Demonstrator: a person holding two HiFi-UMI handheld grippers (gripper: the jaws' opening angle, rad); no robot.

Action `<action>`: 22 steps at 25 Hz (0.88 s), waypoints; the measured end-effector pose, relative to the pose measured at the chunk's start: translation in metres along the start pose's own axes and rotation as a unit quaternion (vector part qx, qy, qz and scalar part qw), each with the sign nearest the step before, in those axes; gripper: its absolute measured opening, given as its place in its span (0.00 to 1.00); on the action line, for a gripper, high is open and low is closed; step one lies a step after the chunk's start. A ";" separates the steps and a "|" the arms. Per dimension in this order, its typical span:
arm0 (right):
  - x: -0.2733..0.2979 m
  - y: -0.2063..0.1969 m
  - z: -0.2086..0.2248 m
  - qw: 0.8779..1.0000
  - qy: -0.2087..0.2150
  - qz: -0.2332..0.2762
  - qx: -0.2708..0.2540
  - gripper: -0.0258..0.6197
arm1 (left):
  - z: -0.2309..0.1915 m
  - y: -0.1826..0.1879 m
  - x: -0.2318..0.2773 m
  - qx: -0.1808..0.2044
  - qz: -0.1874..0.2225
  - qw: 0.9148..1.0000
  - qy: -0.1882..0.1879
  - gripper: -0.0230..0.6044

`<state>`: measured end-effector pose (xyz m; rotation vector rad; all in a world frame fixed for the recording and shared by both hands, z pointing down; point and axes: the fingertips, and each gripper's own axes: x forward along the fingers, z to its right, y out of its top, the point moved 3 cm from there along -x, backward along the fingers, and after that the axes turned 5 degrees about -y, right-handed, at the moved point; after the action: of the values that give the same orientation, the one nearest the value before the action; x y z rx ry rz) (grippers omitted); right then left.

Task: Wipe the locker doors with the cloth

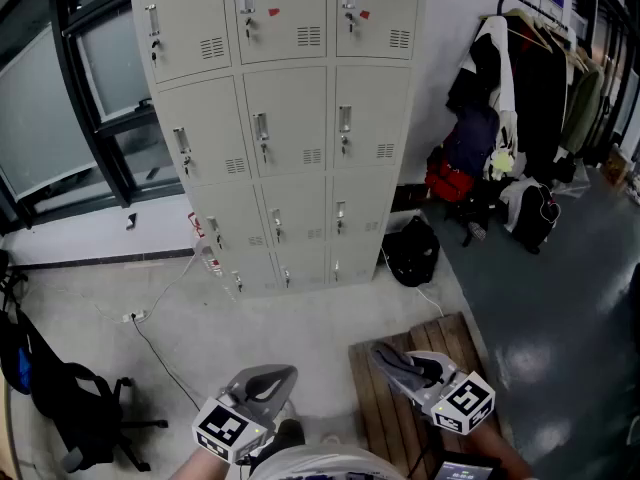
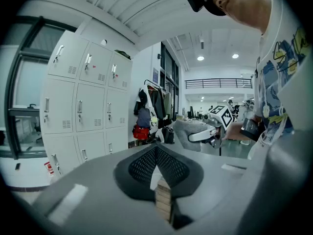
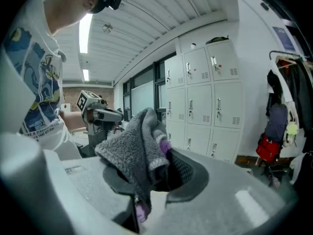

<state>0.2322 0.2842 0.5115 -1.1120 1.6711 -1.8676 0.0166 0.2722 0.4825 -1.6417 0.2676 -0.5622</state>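
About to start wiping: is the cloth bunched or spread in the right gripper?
Bunched: the grey cloth sits crumpled in a wad, clamped by the right gripper.

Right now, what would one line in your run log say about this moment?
phase: wiping not begun | right gripper: shut on grey cloth | left gripper: shut, empty | lockers: ahead, untouched

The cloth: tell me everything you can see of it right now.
The cloth is grey, fleecy, with purple edge trim, bunched and folded over. The right tool is shut on it: its bulk stands above the jaws, a purple end hangs below. It is held in the air, apart from the lockers, touching nothing else.
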 end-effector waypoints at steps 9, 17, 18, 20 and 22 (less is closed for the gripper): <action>0.004 0.001 0.005 1.000 0.004 -0.006 -0.020 0.21 | -0.011 0.010 0.002 0.006 0.000 1.000 0.001 0.04; 0.057 0.021 0.031 0.994 0.039 -0.045 -0.093 0.21 | -0.068 0.036 0.015 0.010 0.001 1.000 -0.001 0.04; 0.068 0.031 0.038 0.993 0.038 -0.044 -0.102 0.21 | -0.080 0.041 0.018 0.007 0.005 1.000 0.000 0.04; 0.092 0.056 0.053 0.991 0.036 -0.038 -0.123 0.21 | -0.108 0.051 0.026 0.005 0.013 1.000 -0.002 0.04; 0.119 0.087 0.069 0.988 0.032 -0.030 -0.150 0.21 | -0.139 0.067 0.036 0.019 0.021 1.000 -0.010 0.04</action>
<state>0.1951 0.1344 0.4614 -1.2400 2.0257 -1.7417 -0.0129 0.1246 0.4336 -1.6008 0.2742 -0.5153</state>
